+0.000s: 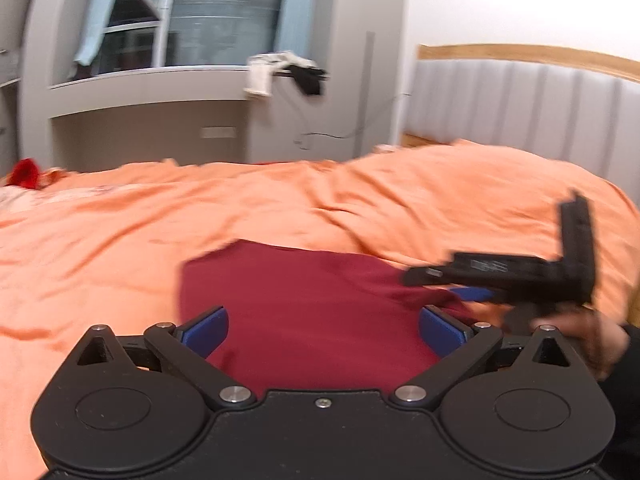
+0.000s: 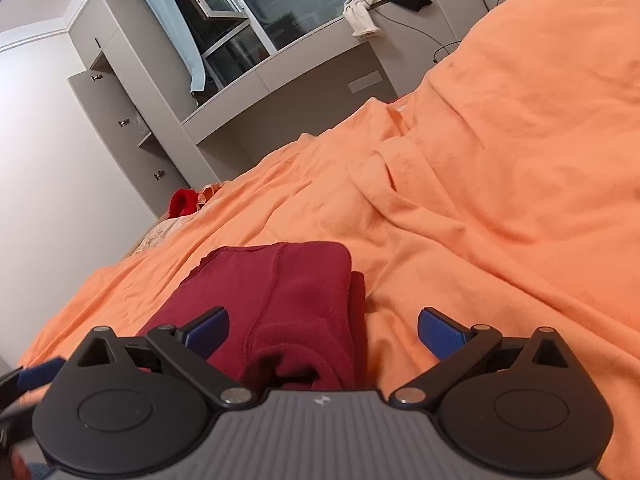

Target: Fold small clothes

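A dark red garment [image 1: 304, 304] lies flat on the orange bedspread [image 1: 280, 208]. My left gripper [image 1: 324, 330] is open just above its near edge, blue fingers [image 1: 206, 330] wide apart. My right gripper shows in the left wrist view [image 1: 468, 294] at the garment's right edge, blurred. In the right wrist view the garment [image 2: 288, 296] lies partly folded, its right side doubled over. My right gripper [image 2: 324, 330] is open and empty over its near right part. The left gripper's blue finger [image 2: 38, 372] peeks in at the lower left.
A small red item [image 1: 25, 172] lies at the far left of the bed, also in the right wrist view [image 2: 182, 202]. White and black clothes [image 1: 280, 70] hang on the windowsill ledge. A padded grey headboard [image 1: 520, 104] stands at the right. Grey cabinets [image 2: 120, 112] line the wall.
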`<action>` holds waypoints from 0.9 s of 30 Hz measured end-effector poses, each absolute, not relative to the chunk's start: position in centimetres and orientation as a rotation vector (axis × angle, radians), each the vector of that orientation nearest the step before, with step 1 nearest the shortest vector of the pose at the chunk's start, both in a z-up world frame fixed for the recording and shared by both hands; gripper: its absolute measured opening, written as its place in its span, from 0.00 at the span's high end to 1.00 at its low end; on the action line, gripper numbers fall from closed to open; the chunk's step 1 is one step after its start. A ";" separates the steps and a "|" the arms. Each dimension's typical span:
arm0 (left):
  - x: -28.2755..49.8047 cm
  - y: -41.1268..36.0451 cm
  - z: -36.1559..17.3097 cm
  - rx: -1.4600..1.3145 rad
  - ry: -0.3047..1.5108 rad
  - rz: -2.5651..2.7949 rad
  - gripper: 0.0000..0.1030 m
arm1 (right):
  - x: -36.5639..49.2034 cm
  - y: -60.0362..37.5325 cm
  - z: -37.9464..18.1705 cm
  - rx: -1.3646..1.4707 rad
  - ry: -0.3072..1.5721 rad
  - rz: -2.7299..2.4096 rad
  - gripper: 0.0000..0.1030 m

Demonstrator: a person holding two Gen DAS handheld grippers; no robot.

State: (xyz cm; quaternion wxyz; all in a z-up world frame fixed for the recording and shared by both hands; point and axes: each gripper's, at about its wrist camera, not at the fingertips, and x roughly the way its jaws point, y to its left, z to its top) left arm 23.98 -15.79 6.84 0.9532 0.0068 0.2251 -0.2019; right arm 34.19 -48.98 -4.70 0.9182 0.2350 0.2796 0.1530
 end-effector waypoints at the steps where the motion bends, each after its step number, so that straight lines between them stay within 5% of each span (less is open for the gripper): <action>1: 24.3 -15.1 6.9 0.008 0.458 -0.392 0.01 | 34.2 -48.9 -4.8 0.481 0.579 0.322 0.00; 27: 27.2 -7.6 0.4 -0.212 0.532 -0.437 0.00 | 33.0 -45.6 -6.3 0.286 0.772 0.507 0.00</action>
